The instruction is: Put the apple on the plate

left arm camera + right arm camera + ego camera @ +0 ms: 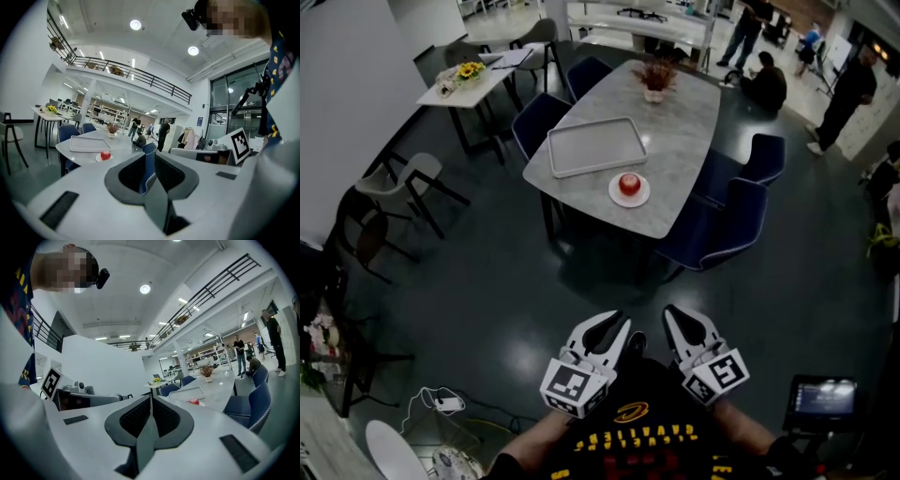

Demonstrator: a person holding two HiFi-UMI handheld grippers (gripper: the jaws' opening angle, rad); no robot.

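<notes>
Close to me, my left gripper (612,328) has its jaws apart and empty, while my right gripper (678,321) is closed on nothing. Far ahead, the red apple (629,183) sits on the white plate (644,197), beside a tray (596,145) on the table (680,131).

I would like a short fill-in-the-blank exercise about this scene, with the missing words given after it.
The red ____ sits on the plate on the table.
The tray beside the plate is ____.
The right gripper's jaws are ____; the left gripper's stand apart.
Missing words: apple; empty; shut.
</notes>
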